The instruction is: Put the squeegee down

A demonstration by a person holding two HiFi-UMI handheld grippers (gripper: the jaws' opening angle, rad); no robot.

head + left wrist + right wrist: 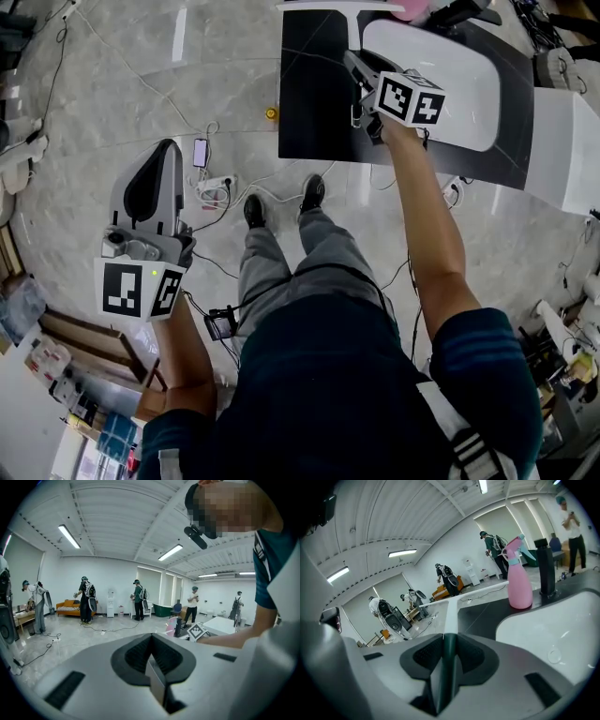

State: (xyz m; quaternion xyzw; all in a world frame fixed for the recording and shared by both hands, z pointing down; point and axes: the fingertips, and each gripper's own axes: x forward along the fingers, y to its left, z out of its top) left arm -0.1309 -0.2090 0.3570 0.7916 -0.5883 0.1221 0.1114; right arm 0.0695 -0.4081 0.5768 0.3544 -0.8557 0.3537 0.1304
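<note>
Now the right gripper (449, 641) clamps the squeegee (450, 616) by its handle above the dark counter (309, 94), beside the sink (459, 75); the left gripper (152, 656) hangs aside, jaws together, empty.

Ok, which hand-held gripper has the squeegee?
The right hand-held gripper, by the white basin: its jaws clamp the white T-shaped squeegee by its dark green handle. The left hand-held gripper is shut on nothing.
</note>
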